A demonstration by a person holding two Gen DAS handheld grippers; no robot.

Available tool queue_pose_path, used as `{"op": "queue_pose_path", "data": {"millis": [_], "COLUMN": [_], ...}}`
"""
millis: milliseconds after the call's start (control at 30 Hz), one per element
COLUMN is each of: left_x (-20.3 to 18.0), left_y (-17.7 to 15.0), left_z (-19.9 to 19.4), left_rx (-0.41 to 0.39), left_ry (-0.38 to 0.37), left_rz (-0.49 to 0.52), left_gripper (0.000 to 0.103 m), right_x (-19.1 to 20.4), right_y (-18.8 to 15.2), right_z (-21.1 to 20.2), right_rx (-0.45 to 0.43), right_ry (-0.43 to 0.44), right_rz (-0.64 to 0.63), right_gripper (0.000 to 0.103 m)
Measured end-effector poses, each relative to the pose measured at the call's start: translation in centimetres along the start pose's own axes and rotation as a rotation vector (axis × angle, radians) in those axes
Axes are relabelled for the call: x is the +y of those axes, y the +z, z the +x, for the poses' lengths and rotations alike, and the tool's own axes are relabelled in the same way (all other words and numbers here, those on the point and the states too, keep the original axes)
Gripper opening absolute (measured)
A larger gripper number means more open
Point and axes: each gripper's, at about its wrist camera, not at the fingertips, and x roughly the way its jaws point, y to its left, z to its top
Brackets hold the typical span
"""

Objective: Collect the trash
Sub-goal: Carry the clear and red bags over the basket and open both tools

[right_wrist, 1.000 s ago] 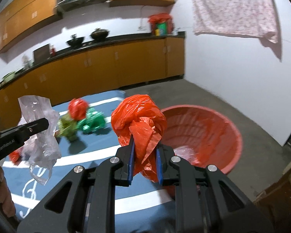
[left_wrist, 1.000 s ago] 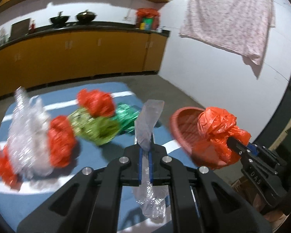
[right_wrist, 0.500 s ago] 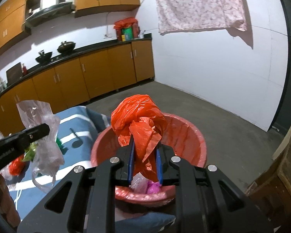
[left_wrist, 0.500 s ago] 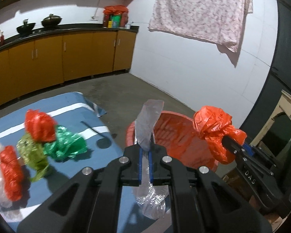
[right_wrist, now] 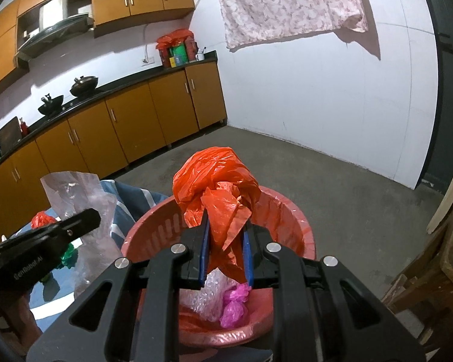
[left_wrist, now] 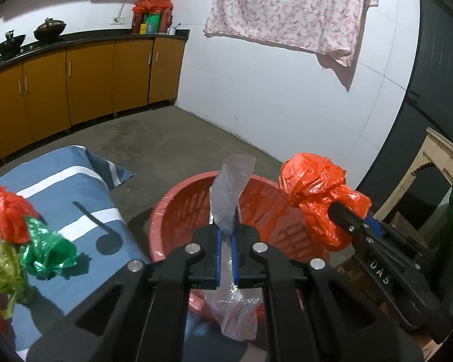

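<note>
My left gripper (left_wrist: pixel 225 249) is shut on a clear plastic bag (left_wrist: pixel 231 193), held over the near rim of the red basin (left_wrist: pixel 178 211). My right gripper (right_wrist: pixel 225 256) is shut on a crumpled orange-red plastic bag (right_wrist: pixel 216 181), which hangs above the red basin (right_wrist: pixel 287 211). Inside the basin lie clear wrap and a pink bag (right_wrist: pixel 234 304). From the left wrist view the right gripper (left_wrist: pixel 347 211) holds its orange-red bag (left_wrist: pixel 314 187) over the basin's right side. In the right wrist view the left gripper (right_wrist: pixel 87 220) carries the clear bag (right_wrist: pixel 75 193) left of the basin.
A blue striped cloth (left_wrist: pixel 63 181) on the floor bears a red bag (left_wrist: pixel 10 211), a green bag (left_wrist: pixel 45 253) and a yellow-green bag (left_wrist: pixel 3 268). Orange kitchen cabinets (left_wrist: pixel 75 84) run along the back. Wooden furniture (right_wrist: pixel 438 271) stands to the right of the basin.
Both grippers have swung to the right, away from the cloth, and now hang over the basin. Each still grips its bag. The trash on the cloth has slid to the left edge of view.
</note>
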Motion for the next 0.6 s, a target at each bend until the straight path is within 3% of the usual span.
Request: {"op": "queue_pose_path", "data": {"millis": [400, 467, 533, 600], "left_x": [-0.3, -0.1, 0.1, 0.7], "left_y": [0.1, 0.1, 0.0, -0.1], "left_z": [3.5, 4.0, 4.3, 4.4], "left_rx": [0.026, 0.030, 0.029, 0.032], "left_ry": [-0.021, -0.016, -0.010, -0.007], "left_rz": [0.007, -0.003, -0.025, -0.047], "left_gripper": [0.009, 0.023, 0.044, 0.046], "right_x": [-0.6, -0.8, -0.9, -1.3], "right_y": [0.3, 0.3, 0.3, 0.2], "right_z": [2.1, 2.5, 2.7, 2.7], "right_rx": [0.003, 0.007, 0.010, 0.013], "right_ry": [-0.008, 0.002, 0.007, 0.004], "right_rz": [0.023, 0.031, 0.037, 0.043], "right_gripper": [0.019, 0.020, 0.030, 0.039]}}
